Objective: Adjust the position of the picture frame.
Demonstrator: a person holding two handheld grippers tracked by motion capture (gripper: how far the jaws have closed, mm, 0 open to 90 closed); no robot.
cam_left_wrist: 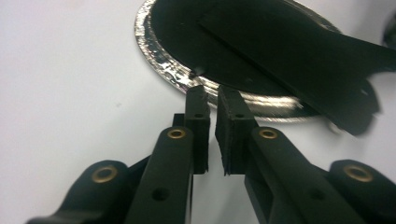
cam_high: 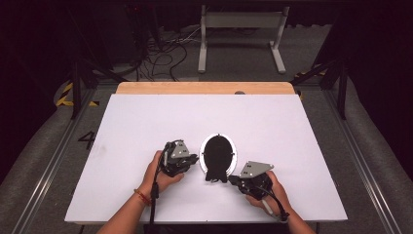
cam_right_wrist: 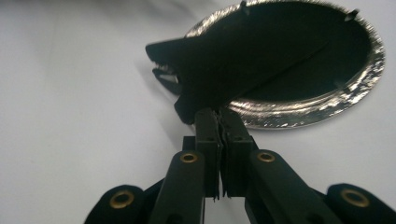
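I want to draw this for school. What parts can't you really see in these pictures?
- The oval silver-rimmed frame: in the high view its front is hidden; it lies face down under its black back panel and stand.
- Frame's far edge: cut off by the left gripper view's top edge.
- Right gripper: whether its closed jaws pinch the black stand is too dark to tell.

A white surface (cam_high: pixel 272 126) is seen across the middle of the high view, with a strip of bare wood (cam_high: pixel 204 88) left uncovered along its upper edge. A single oval picture frame (cam_high: pixel 218 155) with a shiny silver rim and a black back is laid flat on it, slightly below the centre of the frame. A black stand flap (cam_high: pixel 217 173) is seen at its lower end.
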